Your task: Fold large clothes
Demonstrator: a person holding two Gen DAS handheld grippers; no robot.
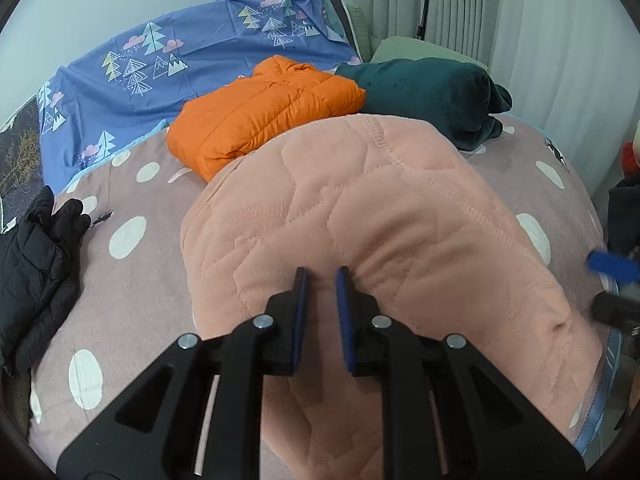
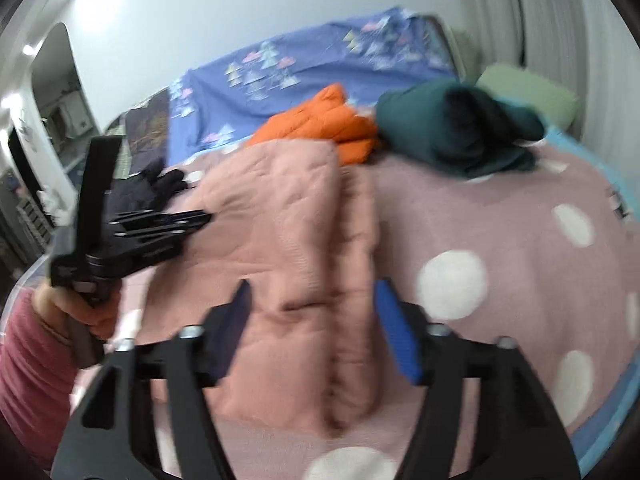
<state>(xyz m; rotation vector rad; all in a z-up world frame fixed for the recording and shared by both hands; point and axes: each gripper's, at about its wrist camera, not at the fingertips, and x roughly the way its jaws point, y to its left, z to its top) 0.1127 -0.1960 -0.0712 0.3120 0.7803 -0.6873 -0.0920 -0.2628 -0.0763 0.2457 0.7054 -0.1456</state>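
A peach quilted garment (image 1: 360, 216) lies folded into a long strip on the pink polka-dot bedspread (image 1: 132, 280); it also shows in the right wrist view (image 2: 296, 248), blurred. My left gripper (image 1: 322, 276) hovers over its near part, jaws a narrow gap apart, holding nothing. In the right wrist view the left gripper (image 2: 200, 218) sits at the garment's left edge. My right gripper (image 2: 312, 296) is open above the garment's near end, empty. Its blue fingertip (image 1: 612, 266) shows at the right edge of the left wrist view.
A folded orange puffer jacket (image 1: 264, 108) and a folded dark green fleece (image 1: 432, 92) lie at the far side. A black jacket (image 1: 36, 264) lies at the left. A blue tree-print sheet (image 1: 160, 64) covers the back. Curtains (image 1: 540, 40) hang at the right.
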